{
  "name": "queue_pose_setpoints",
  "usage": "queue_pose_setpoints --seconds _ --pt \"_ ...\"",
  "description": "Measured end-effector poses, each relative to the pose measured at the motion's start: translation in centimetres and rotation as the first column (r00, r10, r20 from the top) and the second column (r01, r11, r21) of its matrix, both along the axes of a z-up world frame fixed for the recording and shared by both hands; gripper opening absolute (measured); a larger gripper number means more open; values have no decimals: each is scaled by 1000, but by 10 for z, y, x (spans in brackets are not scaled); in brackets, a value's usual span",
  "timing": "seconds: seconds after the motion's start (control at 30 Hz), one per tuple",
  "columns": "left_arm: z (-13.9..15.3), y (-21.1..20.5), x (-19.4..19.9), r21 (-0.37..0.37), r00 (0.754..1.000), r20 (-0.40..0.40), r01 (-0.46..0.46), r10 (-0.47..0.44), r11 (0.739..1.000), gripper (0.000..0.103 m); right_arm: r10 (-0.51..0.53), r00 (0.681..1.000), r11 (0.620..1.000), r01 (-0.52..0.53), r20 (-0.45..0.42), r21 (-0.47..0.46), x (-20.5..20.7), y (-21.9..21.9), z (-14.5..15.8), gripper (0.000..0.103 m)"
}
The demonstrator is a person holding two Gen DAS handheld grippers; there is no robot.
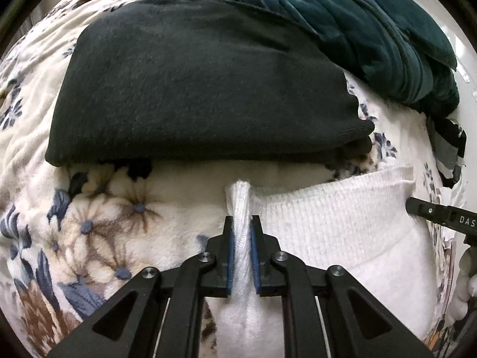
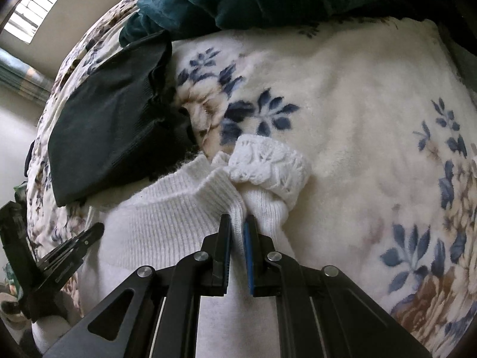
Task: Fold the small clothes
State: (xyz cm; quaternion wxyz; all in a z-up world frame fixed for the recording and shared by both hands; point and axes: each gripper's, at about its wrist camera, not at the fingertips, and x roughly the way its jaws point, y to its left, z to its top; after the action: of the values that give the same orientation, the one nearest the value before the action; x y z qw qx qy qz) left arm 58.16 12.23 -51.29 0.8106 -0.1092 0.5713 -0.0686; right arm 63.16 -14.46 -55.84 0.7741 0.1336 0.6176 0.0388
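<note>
A white knitted garment (image 1: pixel 337 226) lies on a floral fleece blanket (image 1: pixel 98 226). My left gripper (image 1: pixel 241 223) is shut on a bunched fold of the white garment's left edge, the cloth pinched between its blue pads. In the right wrist view my right gripper (image 2: pixel 237 220) is shut on the white garment (image 2: pixel 167 217) at its ribbed edge, beside a lacy white cuff (image 2: pixel 274 164). The right gripper's fingers (image 1: pixel 441 211) show at the garment's right side in the left view; the left gripper's fingers (image 2: pixel 74 247) show at lower left in the right view.
A folded black garment (image 1: pixel 205 89) lies just beyond the white one, also seen as black garment (image 2: pixel 110 125). A heap of teal velvet clothes (image 1: pixel 357 24) sits at the back right. The floral blanket (image 2: pixel 372 119) stretches bare to the right.
</note>
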Motion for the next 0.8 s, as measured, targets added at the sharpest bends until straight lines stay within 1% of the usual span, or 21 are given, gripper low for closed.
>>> queue_pose_setpoints --seconds 0.2,0.27,0.3,0.37,0.4,0.43,0.47,0.5,0.53,0.63,0.67,0.7,0.73,0.77,0.8 --pt "-2 1 -1 -10 1000 7 2 -2 1000 8 -29 999 999 29 -14 15 0 0 -4 9" --pt "-1 3 -2 -12 1000 1 -3 3 1000 11 -31 999 999 31 -18 21 1 -1 -3 9" --pt "1 7 -3 -30 1000 -9 -12 12 999 11 -27 999 999 28 -22 24 1 -1 -3 11" --pt "11 19 -7 -99 999 -24 -51 49 994 19 -25 999 998 27 -45 52 1 -2 0 16" --pt "18 25 -10 -133 997 -20 -71 69 989 28 -23 998 997 28 -58 78 1 -4 3 25" --pt "23 30 -14 -156 996 -16 -86 85 984 34 -19 998 994 26 -65 110 -2 -7 7 39" --pt "29 38 -20 -188 994 -12 -109 109 976 38 -21 997 991 30 -69 132 -6 -12 13 44" --pt "36 46 -29 -229 990 -15 -140 140 963 46 -26 997 989 35 -69 143 -11 -15 16 47" --pt "38 51 -36 -247 987 -27 -157 156 956 50 -29 997 986 39 -65 163 -17 -19 21 47" --pt "33 56 -54 -272 980 -93 -194 174 943 51 -26 996 981 43 -88 191 -37 -28 25 47" --pt "30 56 -57 -270 978 -111 -202 178 941 51 -21 994 979 42 -106 201 -45 -30 22 47" --pt "25 55 -61 -254 973 -137 -216 186 943 51 -20 991 980 45 -131 196 -51 -30 17 47" --pt "20 51 -63 -254 970 -159 -221 185 942 50 -19 988 980 48 -151 192 -56 -31 13 47" --pt "15 45 -65 -276 969 -173 -217 173 936 49 -19 984 979 54 -179 195 -62 -31 6 47" --pt "13 43 -68 -279 970 -174 -216 172 936 48 -23 979 976 66 -204 208 -68 -31 -1 47"
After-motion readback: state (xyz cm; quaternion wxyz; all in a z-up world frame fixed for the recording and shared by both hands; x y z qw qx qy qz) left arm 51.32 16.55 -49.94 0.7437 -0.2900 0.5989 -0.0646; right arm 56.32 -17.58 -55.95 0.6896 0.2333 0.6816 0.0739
